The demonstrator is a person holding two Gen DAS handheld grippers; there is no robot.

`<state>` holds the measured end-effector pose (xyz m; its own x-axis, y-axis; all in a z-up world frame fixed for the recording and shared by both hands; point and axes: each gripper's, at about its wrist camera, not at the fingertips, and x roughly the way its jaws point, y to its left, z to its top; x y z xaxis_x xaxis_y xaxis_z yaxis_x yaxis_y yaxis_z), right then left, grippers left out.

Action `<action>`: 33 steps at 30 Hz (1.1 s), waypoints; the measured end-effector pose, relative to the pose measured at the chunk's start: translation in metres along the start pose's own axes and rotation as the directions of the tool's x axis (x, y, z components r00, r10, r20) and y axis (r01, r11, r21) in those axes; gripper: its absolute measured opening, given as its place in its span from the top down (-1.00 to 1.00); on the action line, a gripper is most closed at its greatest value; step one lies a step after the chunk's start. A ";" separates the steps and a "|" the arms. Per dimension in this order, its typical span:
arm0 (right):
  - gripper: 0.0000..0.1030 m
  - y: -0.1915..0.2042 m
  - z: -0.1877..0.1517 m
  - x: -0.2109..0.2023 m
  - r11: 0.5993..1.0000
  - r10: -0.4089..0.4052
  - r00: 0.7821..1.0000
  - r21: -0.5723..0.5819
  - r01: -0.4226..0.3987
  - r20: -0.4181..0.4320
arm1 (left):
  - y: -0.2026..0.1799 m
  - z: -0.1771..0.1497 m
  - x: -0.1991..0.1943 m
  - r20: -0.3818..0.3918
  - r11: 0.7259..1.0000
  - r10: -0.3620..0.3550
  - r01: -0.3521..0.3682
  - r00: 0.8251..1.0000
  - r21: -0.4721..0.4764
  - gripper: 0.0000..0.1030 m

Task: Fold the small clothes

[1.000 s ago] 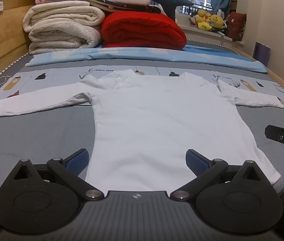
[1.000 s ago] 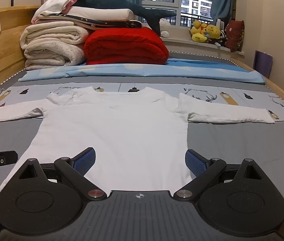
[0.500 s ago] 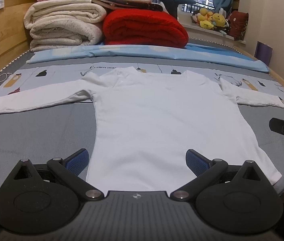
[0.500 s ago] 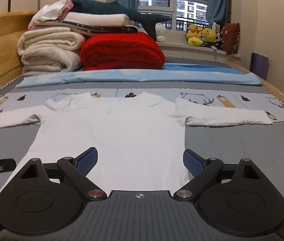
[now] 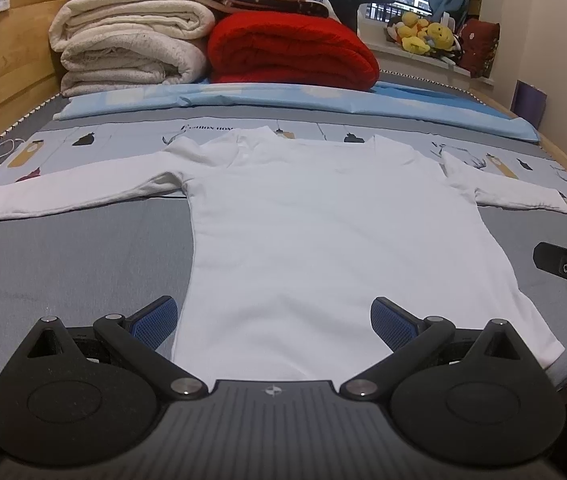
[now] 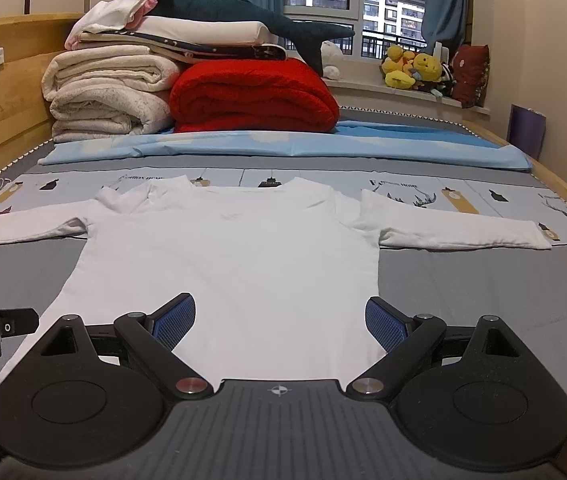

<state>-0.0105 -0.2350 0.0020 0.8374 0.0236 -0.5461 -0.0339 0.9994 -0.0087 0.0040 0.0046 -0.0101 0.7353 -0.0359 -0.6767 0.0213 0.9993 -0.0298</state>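
**White shirt laid out flat, ready to fold**

White and soft, the little shirt (image 5: 323,240) lies spread out on the gray bed (image 5: 67,264). Its bottom edge is close to the person and its neck points to the far end. Both sleeves (image 6: 463,234) stick straight out to the sides. I think it was laid like this so each part is easy to reach and fold over.

The left gripper (image 5: 273,316) waits low over the bottom of the shirt, near its left edge. Its two blue pads (image 5: 155,318) are wide apart, and nothing is between them. The right gripper (image 6: 279,316) waits over the bottom too, closer to the shirt's right edge. Its pads (image 6: 383,322) are wide apart as well, holding nothing. I cannot tell if either one touches the cloth.

They sit side by side, one for each half of the shirt. No fold is made yet.

Far back, a red blanket (image 6: 255,96) and cream blankets (image 6: 107,96) are stacked out of the way, so the shirt has room.
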 end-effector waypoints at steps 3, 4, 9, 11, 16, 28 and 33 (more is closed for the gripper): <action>-0.80 0.000 -0.001 0.001 1.000 -0.005 1.000 -0.005 0.005 -0.004 | 0.000 0.000 0.000 -0.002 1.000 0.000 0.000 1.000 -0.003 -1.00; -0.80 0.001 -0.001 0.001 1.000 -0.005 1.000 -0.006 0.005 -0.004 | 0.001 0.000 0.000 -0.003 1.000 0.000 0.000 1.000 -0.005 -1.00; -0.80 0.004 -0.001 0.003 1.000 -0.009 1.000 -0.015 0.009 -0.008 | 0.001 0.000 0.000 -0.006 1.000 -0.001 0.001 1.000 -0.008 -1.00; -0.80 0.004 -0.001 0.004 1.000 -0.011 1.000 -0.018 0.011 -0.011 | 0.001 -0.001 0.000 -0.008 1.000 0.000 0.000 1.000 -0.009 -1.00; -0.80 0.004 -0.002 0.006 0.999 -0.029 0.999 -0.026 0.028 -0.020 | 0.004 -0.001 0.003 -0.024 1.000 0.003 -0.003 1.000 -0.016 -1.00; -0.70 -0.062 0.005 0.025 0.960 -0.166 0.981 0.211 0.183 -0.096 | 0.056 0.010 0.026 -0.125 0.977 0.010 -0.036 0.992 -0.208 -0.44; -0.26 -0.102 -0.010 0.042 0.906 -0.160 0.961 0.353 0.233 -0.225 | 0.090 0.002 0.047 -0.248 0.934 0.015 -0.102 0.969 -0.341 -0.32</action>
<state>0.0228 -0.3364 -0.0288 0.6872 -0.1428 -0.7123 0.3570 0.9203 0.1600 0.0419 0.0930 -0.0431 0.5444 -0.0219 -0.8386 -0.2861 0.9349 -0.2101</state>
